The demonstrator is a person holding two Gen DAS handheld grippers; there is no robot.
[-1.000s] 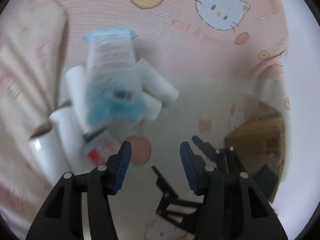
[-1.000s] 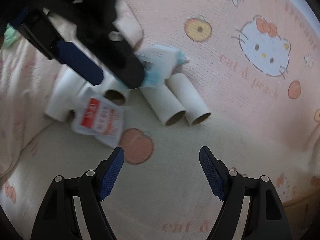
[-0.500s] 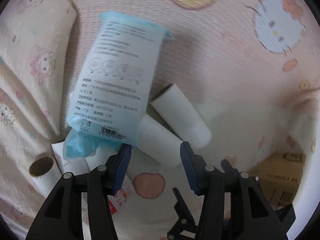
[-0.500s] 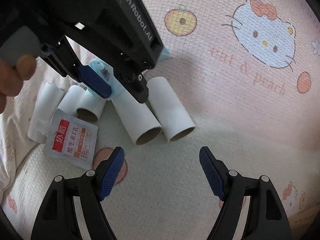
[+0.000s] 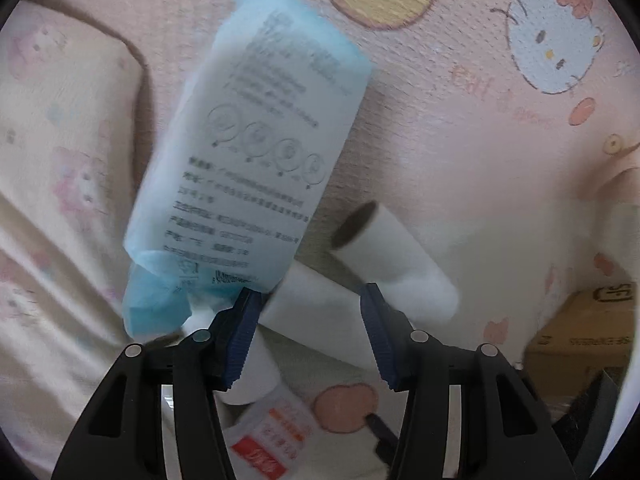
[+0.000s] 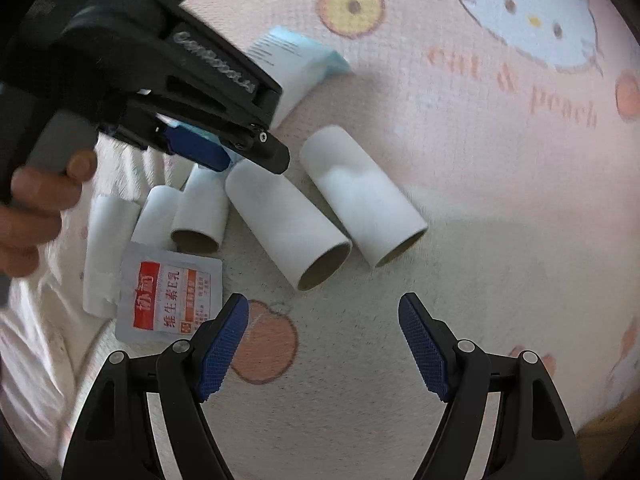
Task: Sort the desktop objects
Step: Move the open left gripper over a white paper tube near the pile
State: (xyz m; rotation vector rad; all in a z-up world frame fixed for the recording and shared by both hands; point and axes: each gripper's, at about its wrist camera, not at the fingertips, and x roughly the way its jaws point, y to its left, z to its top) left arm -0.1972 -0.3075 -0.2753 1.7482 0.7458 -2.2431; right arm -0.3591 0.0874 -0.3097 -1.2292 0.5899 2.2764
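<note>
A light-blue and white packet [image 5: 248, 176] lies tilted over several white cardboard tubes [image 5: 392, 260]. My left gripper [image 5: 308, 328] is open just above the tubes, its left finger at the packet's lower edge. In the right wrist view the left gripper [image 6: 224, 148] hovers over the packet [image 6: 296, 60] and the tubes [image 6: 288, 224]. My right gripper [image 6: 324, 344] is open and empty, in front of the two largest tubes [image 6: 360, 196]. A white sachet with a red label [image 6: 168, 296] lies at the tubes' left.
The surface is a pink and cream Hello Kitty blanket [image 6: 500, 160], with a raised fold [image 5: 60, 160] at the left. A brown cardboard box [image 5: 584, 336] stands at the right edge in the left wrist view. A hand [image 6: 36, 208] holds the left gripper.
The left gripper has moved forward and down towards the blue packet, which now fills more of its view. The right gripper has moved closer to the two large tubes. Both stay open.
</note>
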